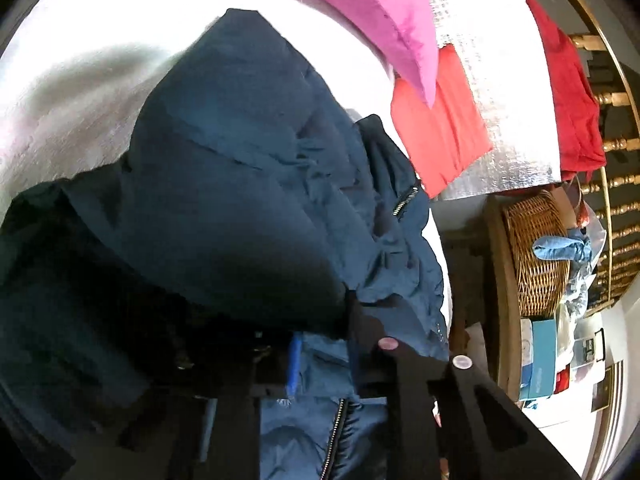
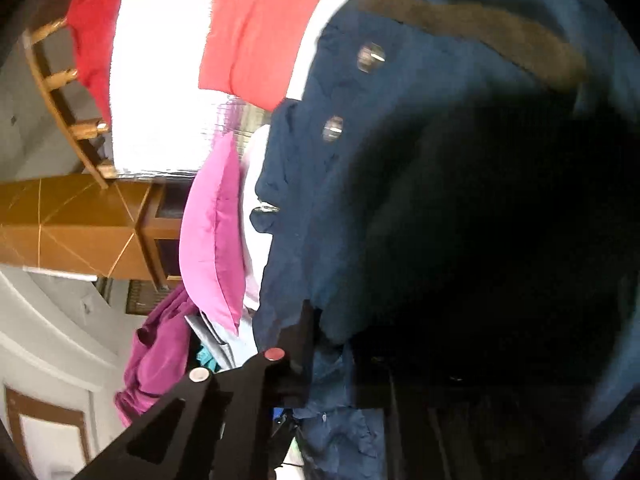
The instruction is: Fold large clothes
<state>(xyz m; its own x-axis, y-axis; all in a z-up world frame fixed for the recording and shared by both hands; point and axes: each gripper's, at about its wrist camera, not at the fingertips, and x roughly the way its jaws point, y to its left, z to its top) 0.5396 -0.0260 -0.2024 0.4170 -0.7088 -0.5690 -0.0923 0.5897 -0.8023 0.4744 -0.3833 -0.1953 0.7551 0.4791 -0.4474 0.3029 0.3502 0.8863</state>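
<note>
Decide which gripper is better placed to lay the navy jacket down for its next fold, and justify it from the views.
Neither clearly. The left gripper and right gripper both appear buried in the navy jacket. A slight lean: left, whose view shows the zipper edge.

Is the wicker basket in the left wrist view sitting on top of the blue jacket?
No. The wicker basket stands off to the side, apart from the blue jacket.

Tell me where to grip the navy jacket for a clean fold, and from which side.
Grip the navy jacket along its front opening edge beside the zipper, coming in from the side facing the wicker basket. That edge is flatter and firmer than the puffy bunched body. Both grippers are buried in fabric, so their present hold is unclear.
</note>
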